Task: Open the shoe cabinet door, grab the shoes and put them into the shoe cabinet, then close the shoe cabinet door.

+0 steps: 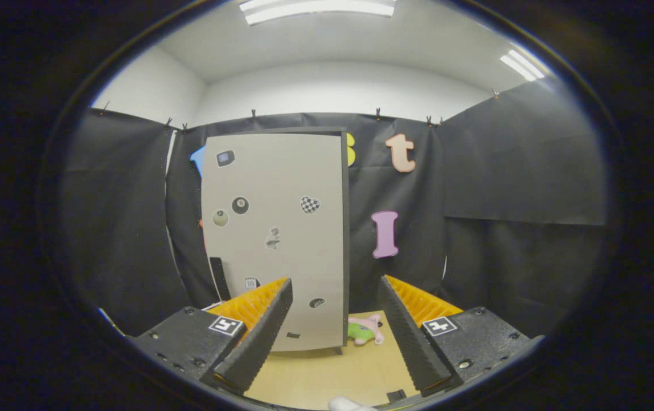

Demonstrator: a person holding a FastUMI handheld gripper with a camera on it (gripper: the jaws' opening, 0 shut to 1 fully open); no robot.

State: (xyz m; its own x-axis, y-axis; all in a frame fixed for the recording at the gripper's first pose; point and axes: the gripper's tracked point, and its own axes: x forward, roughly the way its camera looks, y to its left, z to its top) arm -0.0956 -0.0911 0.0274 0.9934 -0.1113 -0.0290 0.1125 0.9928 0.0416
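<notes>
Gripper view: closed shoe cabinet ahead, jaws spread wide and holding nothing.

Beyond the gripper (335, 325), the tall light-grey shoe cabinet with small stickers on its door (274, 240) stands upright on the pale wooden desk (315, 377), against the black cloth wall, and its door is shut. The two black ribbed fingers (258, 337) with orange backing stand far apart, well short of the cabinet, with only bare desk between them. A small pink and green plush toy (365, 331) lies on the desk just beside the right lower corner of the cabinet. A small white object (346, 404) shows at the near edge, below the fingers; I cannot tell what it is.
</notes>
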